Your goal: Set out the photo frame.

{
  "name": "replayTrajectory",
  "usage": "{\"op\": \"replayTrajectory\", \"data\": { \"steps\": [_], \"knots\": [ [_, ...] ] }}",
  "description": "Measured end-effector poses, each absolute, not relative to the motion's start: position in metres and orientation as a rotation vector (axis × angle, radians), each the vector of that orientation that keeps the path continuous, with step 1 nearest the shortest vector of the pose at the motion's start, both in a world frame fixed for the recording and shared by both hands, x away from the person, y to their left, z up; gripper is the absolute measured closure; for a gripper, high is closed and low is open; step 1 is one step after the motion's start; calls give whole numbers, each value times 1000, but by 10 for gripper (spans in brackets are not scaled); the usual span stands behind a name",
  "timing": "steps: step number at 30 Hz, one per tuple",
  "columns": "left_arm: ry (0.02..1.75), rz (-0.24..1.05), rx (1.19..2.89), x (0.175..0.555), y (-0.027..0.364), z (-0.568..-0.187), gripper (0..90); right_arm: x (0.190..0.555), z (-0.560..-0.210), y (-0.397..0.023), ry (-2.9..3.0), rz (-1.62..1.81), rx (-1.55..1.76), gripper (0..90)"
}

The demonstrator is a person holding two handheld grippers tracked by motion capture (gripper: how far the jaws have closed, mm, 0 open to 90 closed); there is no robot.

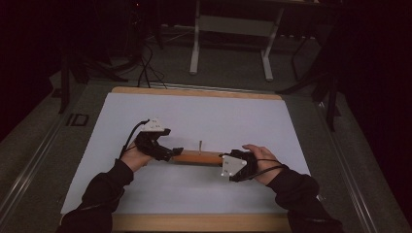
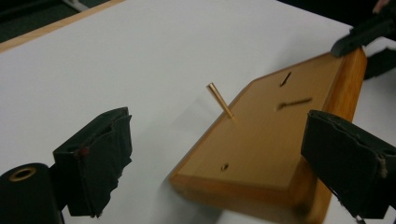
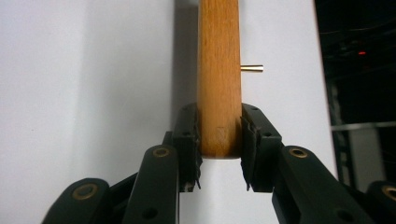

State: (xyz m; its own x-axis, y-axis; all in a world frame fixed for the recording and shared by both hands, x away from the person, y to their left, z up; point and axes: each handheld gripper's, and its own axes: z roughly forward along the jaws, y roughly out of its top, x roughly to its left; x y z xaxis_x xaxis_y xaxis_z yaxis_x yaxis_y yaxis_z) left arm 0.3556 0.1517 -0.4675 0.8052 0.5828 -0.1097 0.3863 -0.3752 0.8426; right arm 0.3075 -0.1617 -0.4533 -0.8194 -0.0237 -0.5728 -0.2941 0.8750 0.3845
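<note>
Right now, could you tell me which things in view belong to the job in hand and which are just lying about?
In the job:
- wooden board, with the right gripper shut on one end
- brass pin standing in the board
- left gripper, jaws open at the other end

Just about:
- white table under the board
- desk frame on the floor behind

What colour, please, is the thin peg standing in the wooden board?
The peg is brassy gold, clearest in the left gripper view.

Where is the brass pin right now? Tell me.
The brass pin stands in the wooden board near its long edge, mid-table in the high view, between the open left gripper and the right gripper, whose jaws clamp the board's end.
</note>
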Motion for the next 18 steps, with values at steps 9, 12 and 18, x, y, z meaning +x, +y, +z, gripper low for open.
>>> {"op": "replayTrajectory", "data": {
  "steps": [9,12,18],
  "knots": [
    [737,277,1966,347,174,-466,64,338,-441,-167,2581,732,-170,699],
    [725,272,1978,342,178,-469,56,347,-437,-167,2613,746,-143,697],
    [739,266,1983,327,178,-481,31,364,-431,-166,2665,767,-83,690]
  ]
}}
